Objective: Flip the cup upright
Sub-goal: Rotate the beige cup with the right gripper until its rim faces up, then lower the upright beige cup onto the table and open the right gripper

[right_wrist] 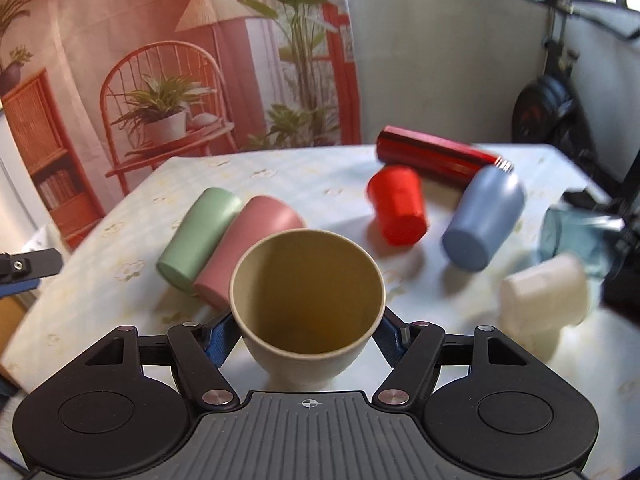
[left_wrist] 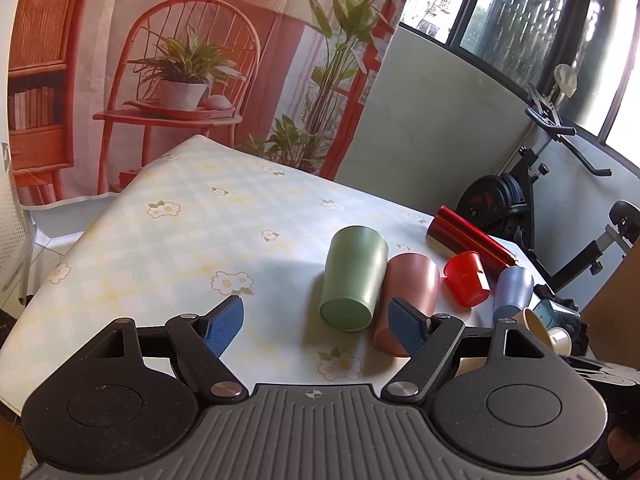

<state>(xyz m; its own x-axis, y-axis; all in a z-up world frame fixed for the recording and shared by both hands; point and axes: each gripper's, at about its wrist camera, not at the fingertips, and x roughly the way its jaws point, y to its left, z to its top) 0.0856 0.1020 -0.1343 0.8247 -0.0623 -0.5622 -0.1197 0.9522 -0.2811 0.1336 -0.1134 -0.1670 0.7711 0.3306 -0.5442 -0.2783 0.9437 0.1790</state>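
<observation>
Your right gripper (right_wrist: 308, 330) has its jaws closed on the beige cup (right_wrist: 306, 300), blue pads pressed against its wall at 9 and 3 o'clock. The mouth faces up and toward the camera, so the flip itself looks mostly done — you are in the carry-and-set-down step. The right view is blurred, and whether the base touches the table (right_wrist: 280, 168) you cannot tell; it seems to hang just above the cloth.

Your left gripper (left_wrist: 320, 322) has its jaws wide and holds nothing. The green cup (left_wrist: 354, 276) lies on its side just beyond them, toward 12 o'clock, and the pink cup (left_wrist: 412, 288) lies touching it, partly behind the right pad.

Around the beige cup, seen from the right wrist:
- green and pink cups at 10 o'clock, near
- red cup (right_wrist: 398, 210) and red bottle (right_wrist: 436, 156) at 1 o'clock
- blue cup (right_wrist: 484, 218) at 2 o'clock
- white cup (right_wrist: 544, 294) at 3 o'clock

Next, level the cup so its base is flat, lower it onto bare cloth at 6 o'clock — clear of the pink cup — and part the jaws only once it stands alone.
</observation>
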